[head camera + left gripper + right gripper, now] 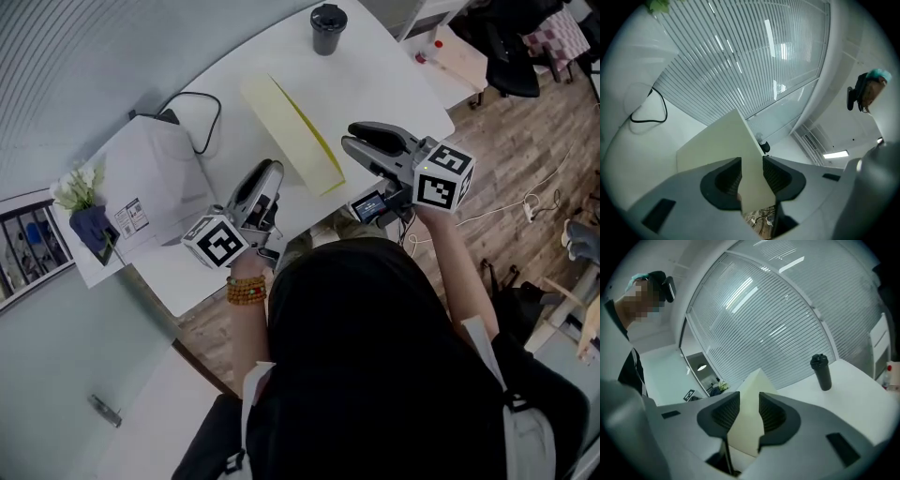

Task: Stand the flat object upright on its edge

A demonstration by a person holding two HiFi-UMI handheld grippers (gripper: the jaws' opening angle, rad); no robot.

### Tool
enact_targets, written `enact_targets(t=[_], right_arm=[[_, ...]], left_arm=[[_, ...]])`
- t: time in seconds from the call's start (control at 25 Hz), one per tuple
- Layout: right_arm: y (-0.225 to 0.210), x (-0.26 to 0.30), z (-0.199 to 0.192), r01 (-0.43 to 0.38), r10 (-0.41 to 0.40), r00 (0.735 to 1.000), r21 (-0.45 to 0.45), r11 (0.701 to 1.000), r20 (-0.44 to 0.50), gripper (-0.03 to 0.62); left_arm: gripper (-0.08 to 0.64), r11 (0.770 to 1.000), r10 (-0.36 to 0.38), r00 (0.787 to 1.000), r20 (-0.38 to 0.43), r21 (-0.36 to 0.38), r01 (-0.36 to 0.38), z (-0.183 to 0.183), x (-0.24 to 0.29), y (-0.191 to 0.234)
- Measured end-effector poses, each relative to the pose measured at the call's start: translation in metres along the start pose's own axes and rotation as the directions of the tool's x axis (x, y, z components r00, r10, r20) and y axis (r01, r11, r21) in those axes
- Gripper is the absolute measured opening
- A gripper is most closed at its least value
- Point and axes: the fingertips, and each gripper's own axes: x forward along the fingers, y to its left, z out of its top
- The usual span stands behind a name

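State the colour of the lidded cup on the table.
Black cup; head view shows it best.

Bright, even indoor light from ceiling strips (pixel 836 154); soft shadows on the white surface (pixel 375 84). Gripper views bulge fisheye, corners black.

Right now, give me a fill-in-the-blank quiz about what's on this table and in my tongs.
1. The flat rectangular board tilted up on the white table is pale ____.
2. The left gripper and the right gripper each have their tongs closed on it, so the number of grippers holding it is ____.
3. The tall lidded cup at the table's far end is coloured ____.
4. The brown beaded bracelet sits on the person's ____ wrist.

Missing words: yellow; two; black; left.
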Motion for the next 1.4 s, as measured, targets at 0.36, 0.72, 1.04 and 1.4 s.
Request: enact_targets(t=[0.36, 0.72, 1.04, 1.4], right_arm=[[0.000, -0.032, 0.023, 0.231, -0.202, 0.958, -0.127, 0.965, 0.205, 0.092], [0.034, -0.038, 0.025, 0.393, -0.291, 0.912, -0.411, 0.822, 0.289, 0.083], [0.054, -0.027, 0.024, 0.438, -0.325, 0.896, -0.484, 0.758, 0.303, 0.062], [0.071, -0.012, 0.024, 0.431, -0.322, 0.901, -0.520, 0.737, 0.289, 0.040]], left_arm=[[0.105, 0.937, 0.143, 0.985, 0.100, 0.307, -0.168, 0.012, -0.029, 0.011], [0.030, 0.670, 0.214, 0.962, 0.172, 0.691, -0.272, 0.013, -0.040, -0.005], [0.021, 0.617, 0.227, 0.960, 0.163, 0.739, -0.272, 0.013, -0.058, 0.004], [0.021, 0.629, 0.234, 0.957, 0.172, 0.724, -0.284, 0.018, -0.073, 0.014]])
